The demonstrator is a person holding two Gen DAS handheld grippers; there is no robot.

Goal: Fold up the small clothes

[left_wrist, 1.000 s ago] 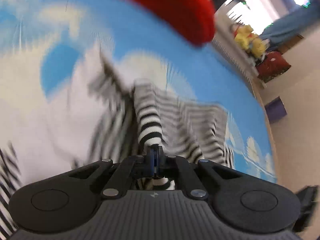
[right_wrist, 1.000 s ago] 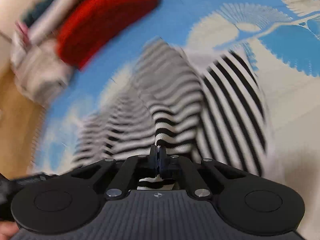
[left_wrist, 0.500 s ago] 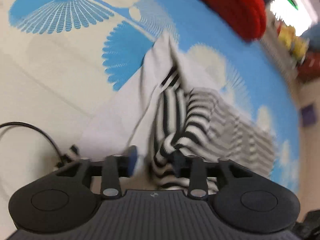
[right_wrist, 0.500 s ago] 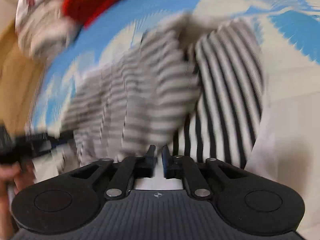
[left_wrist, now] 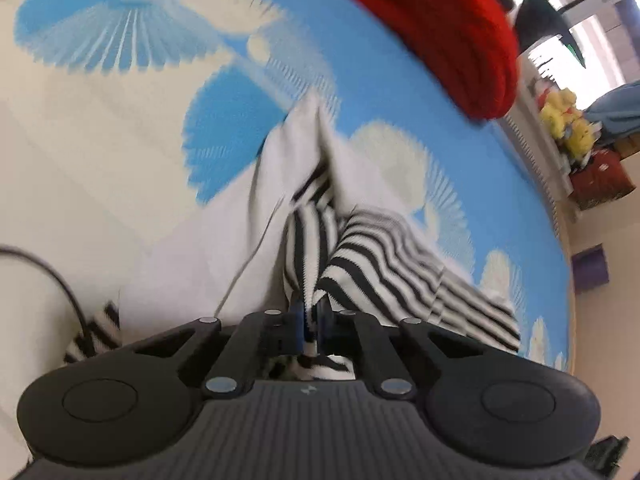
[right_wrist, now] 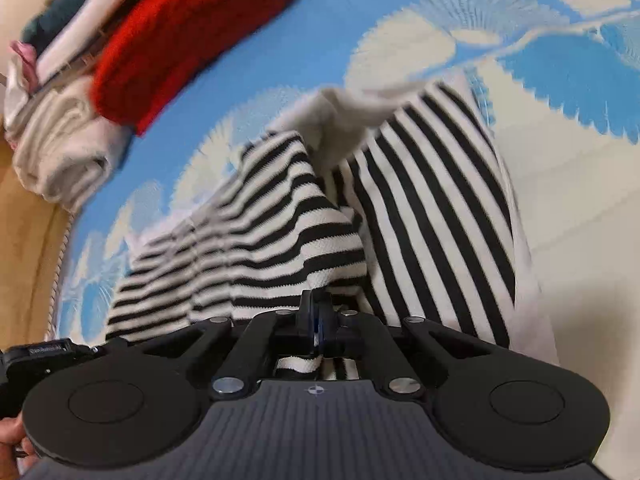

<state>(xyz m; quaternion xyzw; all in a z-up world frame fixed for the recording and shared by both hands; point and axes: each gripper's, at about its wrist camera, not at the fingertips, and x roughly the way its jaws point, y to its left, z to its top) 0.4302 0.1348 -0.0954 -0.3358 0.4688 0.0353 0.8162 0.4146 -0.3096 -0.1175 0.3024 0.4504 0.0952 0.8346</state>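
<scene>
A small black-and-white striped garment (left_wrist: 380, 248) with a white part lies rumpled on the blue-and-cream patterned cloth (left_wrist: 120, 140). My left gripper (left_wrist: 310, 320) is low over its near edge, jaws closing tight with a fold of striped fabric pinched between the pads. In the right wrist view the same garment (right_wrist: 432, 184) spreads out ahead, one striped flap folded over the middle. My right gripper (right_wrist: 317, 316) is shut on the near hem of that flap.
A red knitted piece (right_wrist: 180, 40) tops a pile of folded clothes (right_wrist: 60, 152) at the far left, near the wooden table edge (right_wrist: 24, 260). The red knit (left_wrist: 440, 20) also shows in the left view. A black cable (left_wrist: 60, 280) lies left.
Both grippers let go of the garment, stood open half a second ago, and have shut again on its striped fabric. The left gripper shifted sideways and slightly down.
</scene>
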